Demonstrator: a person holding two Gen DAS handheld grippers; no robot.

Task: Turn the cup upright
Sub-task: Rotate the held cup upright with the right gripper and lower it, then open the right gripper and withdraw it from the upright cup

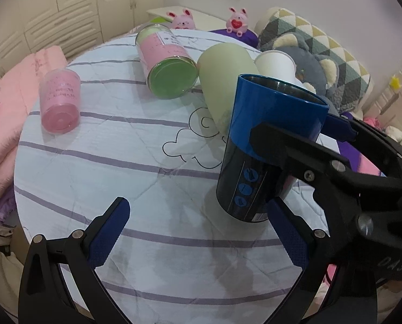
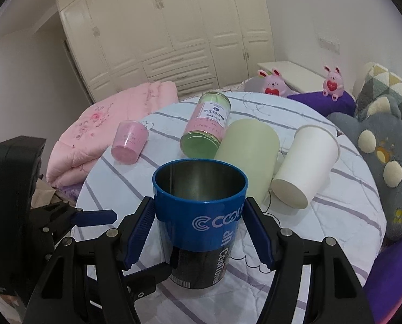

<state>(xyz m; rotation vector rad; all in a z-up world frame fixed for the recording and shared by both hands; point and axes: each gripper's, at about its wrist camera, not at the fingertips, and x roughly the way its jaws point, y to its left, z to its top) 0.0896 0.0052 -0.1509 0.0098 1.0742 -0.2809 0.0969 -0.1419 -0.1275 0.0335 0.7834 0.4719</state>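
the blue cup (image 2: 201, 205) stands mouth up on the round table (image 2: 344, 216), which is covered with a white cloth with purple stripes. its upper band is bright blue and its lower part is dark with printed text. the inside is shiny metal. the right tongs (image 2: 199, 232) are clamped on the blue cup, one blue pad pressing on each side of the band just under the rim. in the left wrist view the cup (image 1: 268, 140) looks a little tilted, with its base resting on the cloth.

the left tongs (image 1: 198, 232) are apart and hold nothing; they hover low over the cloth just beside the cup, and their right pad is near the cup's base.

behind the blue cup lie four other things on their sides: a small pink cup (image 2: 130, 141), a glass jar (image 2: 206, 127) with pink and green layers, a pale green cup (image 2: 247, 154) and a white paper cup (image 2: 306, 164). the green cup lies between the jar and the paper cup.
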